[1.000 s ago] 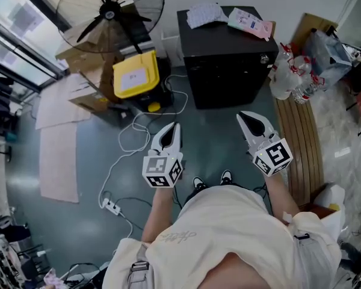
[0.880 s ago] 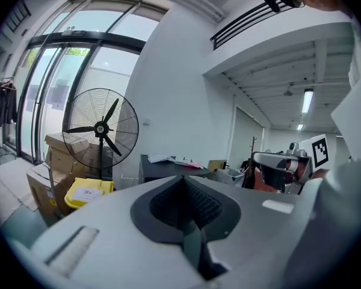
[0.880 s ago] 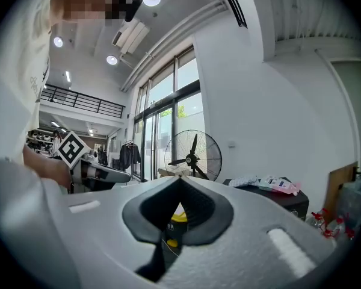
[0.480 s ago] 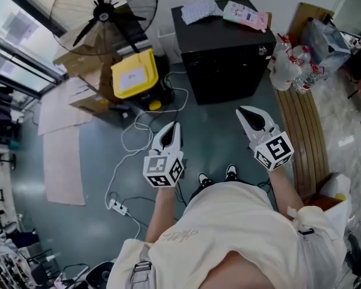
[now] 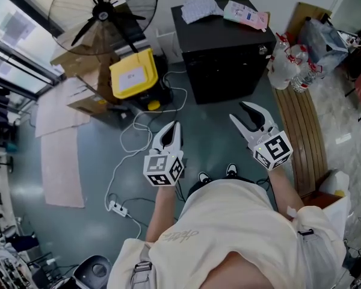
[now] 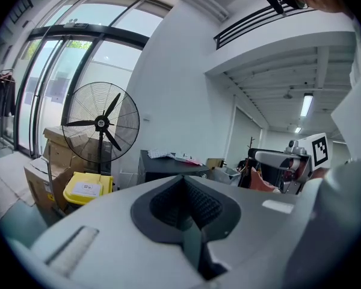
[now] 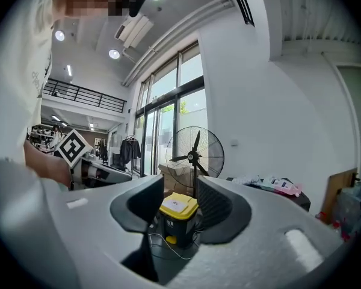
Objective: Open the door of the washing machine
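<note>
fan, yellow bin, loose cables, bottles

You're facing the washing machine, sitting far centre. Packets are lying on top of it. A bin is standing just left, with a fan behind it. Bottles are leaning at the machine's right. A power strip is lying near left.

Fan: rim cut by top edge. Black box: front foreshortened, door indiscernible. Packet on it: print too small.
</note>
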Available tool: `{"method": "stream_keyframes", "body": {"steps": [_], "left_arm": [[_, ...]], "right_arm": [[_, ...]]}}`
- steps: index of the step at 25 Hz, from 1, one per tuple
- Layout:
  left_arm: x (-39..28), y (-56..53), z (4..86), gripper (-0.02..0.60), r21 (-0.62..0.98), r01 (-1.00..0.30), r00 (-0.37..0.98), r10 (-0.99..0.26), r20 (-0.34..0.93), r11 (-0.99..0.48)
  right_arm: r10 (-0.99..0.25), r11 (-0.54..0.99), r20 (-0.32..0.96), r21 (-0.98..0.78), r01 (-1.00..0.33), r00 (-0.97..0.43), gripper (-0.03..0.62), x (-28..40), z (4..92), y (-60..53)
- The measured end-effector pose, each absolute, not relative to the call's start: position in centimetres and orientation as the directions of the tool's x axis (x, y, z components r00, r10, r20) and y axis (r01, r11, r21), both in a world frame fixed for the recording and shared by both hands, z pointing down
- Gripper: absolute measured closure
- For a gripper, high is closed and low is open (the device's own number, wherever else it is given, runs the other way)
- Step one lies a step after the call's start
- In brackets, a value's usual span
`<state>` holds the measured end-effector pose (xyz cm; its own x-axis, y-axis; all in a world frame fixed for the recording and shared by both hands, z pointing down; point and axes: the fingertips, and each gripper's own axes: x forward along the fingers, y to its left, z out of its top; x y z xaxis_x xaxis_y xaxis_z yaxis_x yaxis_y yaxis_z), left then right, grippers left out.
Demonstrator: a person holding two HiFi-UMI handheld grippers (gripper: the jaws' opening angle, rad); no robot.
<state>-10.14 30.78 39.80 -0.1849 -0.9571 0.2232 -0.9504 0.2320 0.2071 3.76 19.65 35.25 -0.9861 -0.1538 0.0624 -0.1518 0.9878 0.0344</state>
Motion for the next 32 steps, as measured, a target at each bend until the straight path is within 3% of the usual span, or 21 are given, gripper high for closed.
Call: {"method": "stream_keyframes", "body": {"steps": [11, 18, 27, 32], "left_arm": [[-12.9, 31.5, 42.5, 0.565, 0.251, -0.947, -0.138, -0.961, 0.240, 0.199], [-12.5, 31.4, 43.6, 0.565, 0.279, -0.945, -0.097, -0.962, 0.254, 0.169], [-14.4, 27.3, 44.2, 0.565, 0.256, -0.939, -0.148, -0.940, 0.308, 0.231], [-17.3, 22.2, 42.8, 0.565, 0.201, -0.944, -0.190, -0.929, 0.319, 0.262]], "right_arm": [[-0.223, 0.972, 0.124, 0.106, -0.210, -0.967, 0.368, 2.1, 36.8, 21.7], [-0.187, 0.981, 0.173, 0.088, -0.174, -0.967, 0.367, 1.0, 38.8, 22.1], [-0.134, 0.991, 0.159, 0.015, -0.133, -0.978, 0.367, -2.2, 40.4, 16.2], [-0.105, 0.993, 0.148, 0.073, -0.095, -0.983, 0.367, -5.0, 40.1, 11.1]]}}
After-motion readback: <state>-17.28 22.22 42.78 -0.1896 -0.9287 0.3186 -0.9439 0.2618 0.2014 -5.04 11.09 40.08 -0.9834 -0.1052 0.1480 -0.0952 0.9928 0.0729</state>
